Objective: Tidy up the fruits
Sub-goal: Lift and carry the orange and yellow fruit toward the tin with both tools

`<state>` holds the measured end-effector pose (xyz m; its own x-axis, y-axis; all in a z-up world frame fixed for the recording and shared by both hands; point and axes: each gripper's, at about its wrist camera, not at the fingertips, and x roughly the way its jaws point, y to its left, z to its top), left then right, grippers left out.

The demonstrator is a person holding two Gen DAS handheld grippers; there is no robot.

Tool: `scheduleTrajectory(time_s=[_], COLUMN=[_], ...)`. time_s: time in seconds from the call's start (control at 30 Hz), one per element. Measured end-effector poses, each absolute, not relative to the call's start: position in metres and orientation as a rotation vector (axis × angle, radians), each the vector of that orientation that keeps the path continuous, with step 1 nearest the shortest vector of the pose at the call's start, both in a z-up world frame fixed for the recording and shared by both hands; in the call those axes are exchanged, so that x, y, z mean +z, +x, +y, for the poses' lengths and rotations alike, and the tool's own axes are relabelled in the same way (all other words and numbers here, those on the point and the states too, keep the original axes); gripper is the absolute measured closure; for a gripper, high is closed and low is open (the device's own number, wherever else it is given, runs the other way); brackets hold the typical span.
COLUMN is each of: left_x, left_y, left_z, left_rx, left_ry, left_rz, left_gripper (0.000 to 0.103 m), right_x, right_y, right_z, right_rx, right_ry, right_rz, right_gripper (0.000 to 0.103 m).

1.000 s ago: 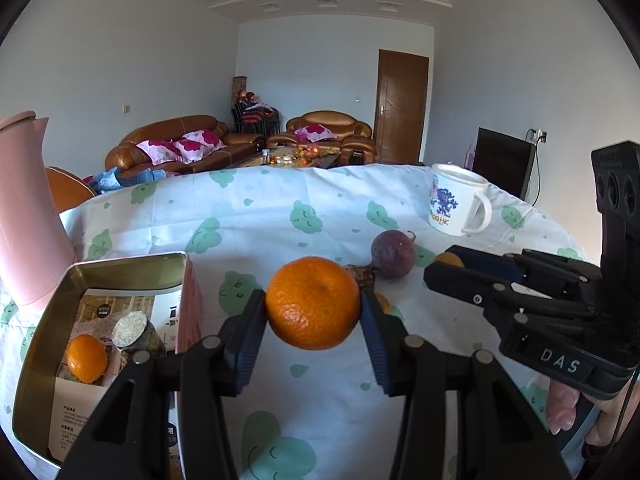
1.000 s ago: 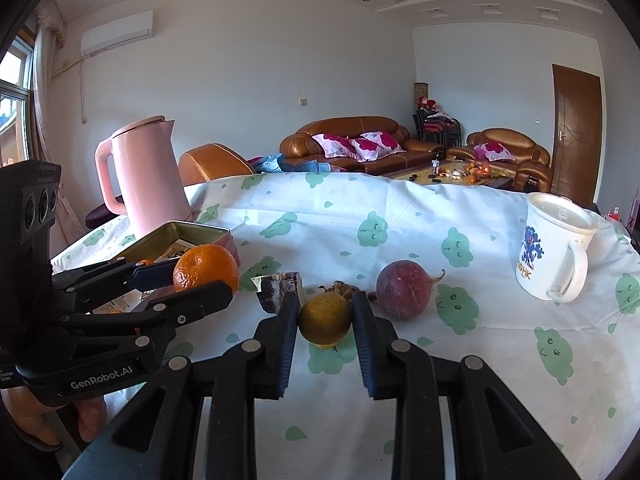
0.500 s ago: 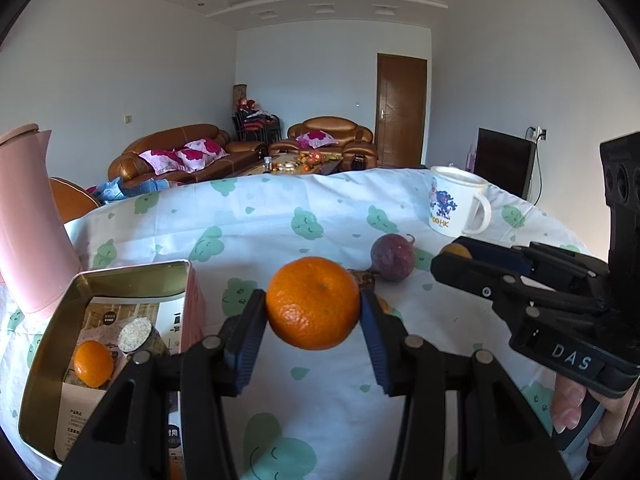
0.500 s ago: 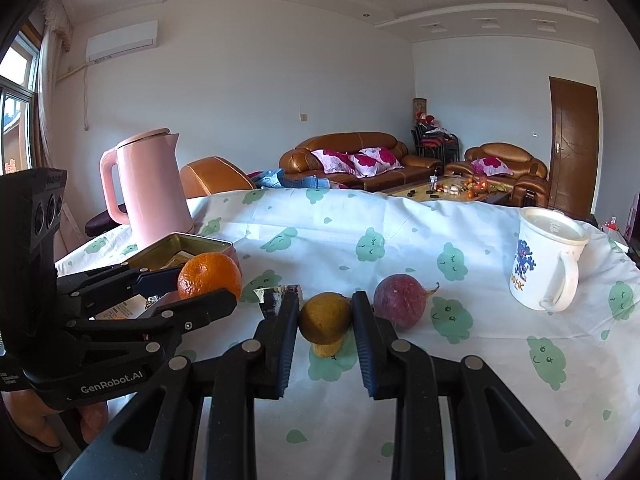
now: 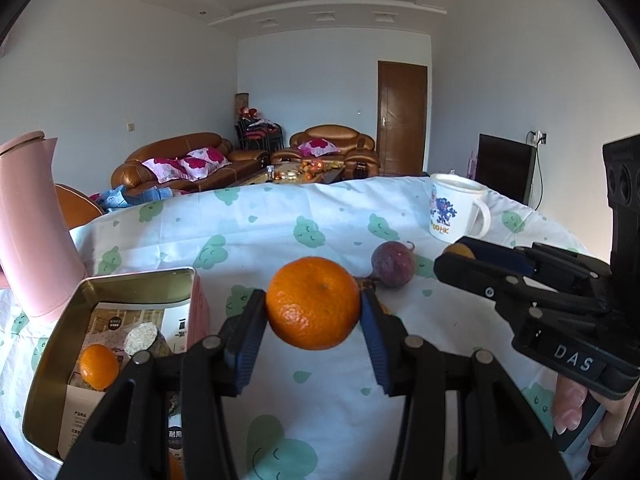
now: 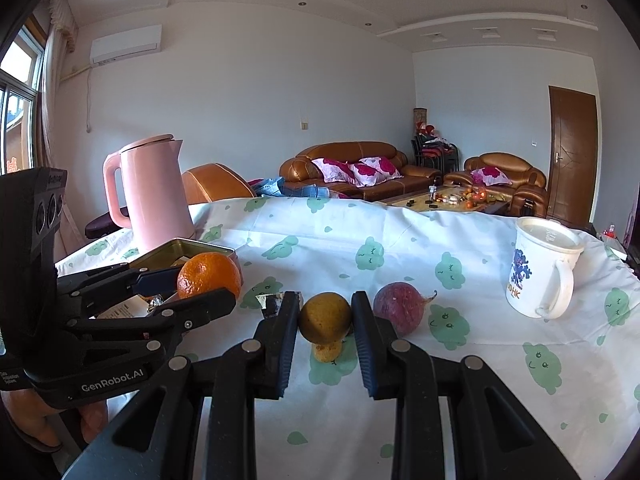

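Right now my left gripper (image 5: 313,318) is clamped on the orange (image 5: 313,307), carried clear above the tablecloth (image 5: 256,240). The open tin (image 5: 136,280), with another small orange (image 5: 99,366) inside, sits to its left at the cloth's near-left edge, so I judge a short leftward move and release comes next. My right gripper (image 6: 325,326) is pinched nearly shut on a yellow-brown fruit (image 6: 325,317), farther from the tin; a purple fruit (image 6: 401,306) lies beside it.

between the left gripper (image 5: 313,324) fingers sits a mandarin (image 5: 313,307) with glossy, pitted peel. left of them, a brassy metal tin (image 5: 132,286) holds printed paper. beneath, a matt printed tablecloth (image 5: 256,240).
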<state>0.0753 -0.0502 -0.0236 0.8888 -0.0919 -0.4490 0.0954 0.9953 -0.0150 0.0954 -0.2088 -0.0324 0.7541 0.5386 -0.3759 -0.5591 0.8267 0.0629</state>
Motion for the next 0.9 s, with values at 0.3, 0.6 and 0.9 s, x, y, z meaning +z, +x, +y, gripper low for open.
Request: scheduleTrajectory(time_s=[0.3,0.6,0.9], left_x=[-0.021,-0.018,-0.016], left_y=[0.068,0.06,0.052], left_z=[-0.054,-0.053,-0.05], left_rx=[-0.091,-0.081,-0.058], left_ry=[0.027,0.027,0.018], left_rz=[0.427,0.385,0.346], left_gripper=[0.055,0.055,0.055], right_x=[-0.03,-0.029,-0.027], right_y=[0.087,0.081,0.076], right_z=[-0.212,-0.214,-0.219], right_rx=[0.595,0.585,0.567], right_ry=[-0.06,-0.054,-0.019], right_rz=[0.349,0.321,0.303], right_gripper=[0.074,0.074,0.074])
